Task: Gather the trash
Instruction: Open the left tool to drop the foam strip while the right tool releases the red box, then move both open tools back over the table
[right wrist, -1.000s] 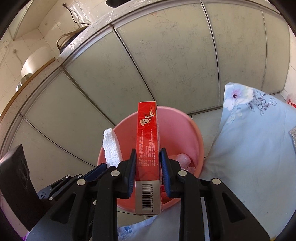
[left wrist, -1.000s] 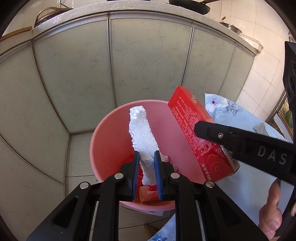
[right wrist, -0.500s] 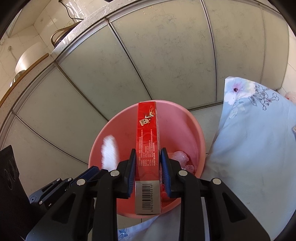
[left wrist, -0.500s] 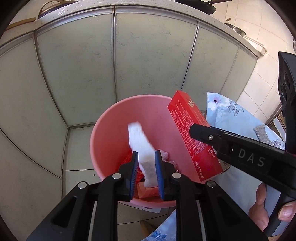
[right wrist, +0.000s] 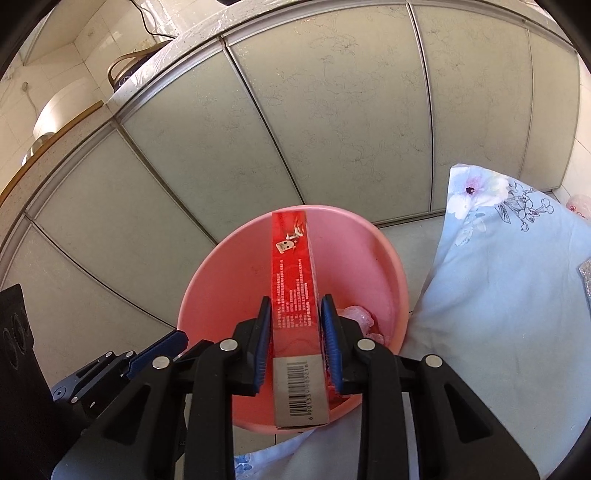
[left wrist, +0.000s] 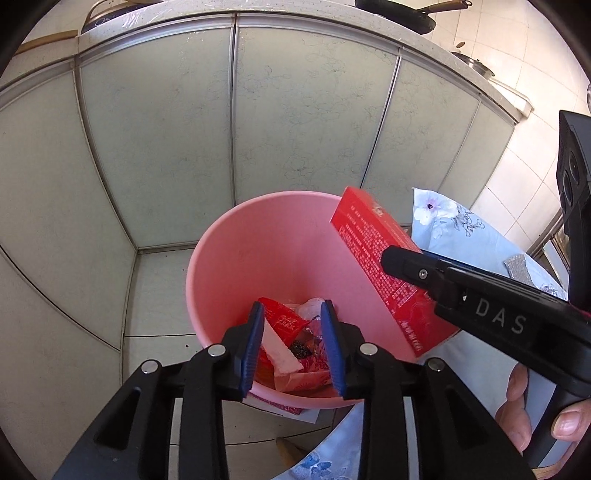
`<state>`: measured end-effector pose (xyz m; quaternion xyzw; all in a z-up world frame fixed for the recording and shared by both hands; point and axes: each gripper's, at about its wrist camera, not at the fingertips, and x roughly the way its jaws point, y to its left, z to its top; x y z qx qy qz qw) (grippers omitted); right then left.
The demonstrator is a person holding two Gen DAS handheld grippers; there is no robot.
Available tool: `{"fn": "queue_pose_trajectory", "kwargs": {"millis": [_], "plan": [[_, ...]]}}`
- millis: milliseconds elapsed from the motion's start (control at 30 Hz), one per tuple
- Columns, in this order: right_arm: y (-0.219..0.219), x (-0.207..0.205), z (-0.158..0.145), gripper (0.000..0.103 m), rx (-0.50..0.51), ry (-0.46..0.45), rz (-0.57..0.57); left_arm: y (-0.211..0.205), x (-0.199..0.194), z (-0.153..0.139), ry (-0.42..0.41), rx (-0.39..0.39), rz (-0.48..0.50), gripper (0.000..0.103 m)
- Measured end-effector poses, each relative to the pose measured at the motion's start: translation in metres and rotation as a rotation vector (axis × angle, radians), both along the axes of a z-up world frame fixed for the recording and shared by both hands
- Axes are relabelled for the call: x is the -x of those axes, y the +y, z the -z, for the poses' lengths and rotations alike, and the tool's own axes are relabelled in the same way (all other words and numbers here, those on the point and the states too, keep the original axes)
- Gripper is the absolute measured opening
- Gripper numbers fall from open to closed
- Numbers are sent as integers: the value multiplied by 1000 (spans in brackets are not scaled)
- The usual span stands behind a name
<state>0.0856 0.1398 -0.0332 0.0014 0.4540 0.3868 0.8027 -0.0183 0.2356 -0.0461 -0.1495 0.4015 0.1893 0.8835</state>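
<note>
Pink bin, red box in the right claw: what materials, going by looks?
Pink bin: likely moulded plastic, smooth with a soft sheen, thin rolled rim, seamless wall. Red box: looks like printed paperboard, glossy red faces, sharp folded edges, a grey unprinted end panel carrying a barcode. Right claw grips it without denting.

Domestic kitchen. Evidence: long stone-topped counter over pale green frosted-glass cabinet doors with metal frames; black frying pan with wooden handle and a lidded steel pot on the counter; white glazed wall tiles; tiled floor — on it a round pink plastic bin holding wrappers.
</note>
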Motion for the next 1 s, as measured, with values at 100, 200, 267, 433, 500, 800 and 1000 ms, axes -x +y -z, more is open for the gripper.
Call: {"fn": "queue_pose_trajectory", "kwargs": {"millis": [100, 200, 267, 433, 500, 800, 1000], "plan": [[0, 1, -4, 28, -3, -21, -6, 0, 1, -1, -3, -2, -2, 32], [-1, 2, -7, 31, -8, -32, -13, 0, 2, -3, -6, -6, -4, 32], [-2, 3, -9, 39, -9, -42, -10, -1, 3, -4, -8, -9, -3, 32], [-9, 4, -14, 39, -17, -57, 0, -5, 2, -6, -9, -19, 7, 32], [-12, 3, -15, 39, -20, -57, 7, -7, 2, -8, -11, -25, 11, 32], [-33, 2, -20, 39, -35, -62, 40, -19, 5, -16, -20, -51, 29, 32], [-47, 3, -21, 39, -43, -70, 53, -30, 5, -20, -17, -72, 44, 32]]}}
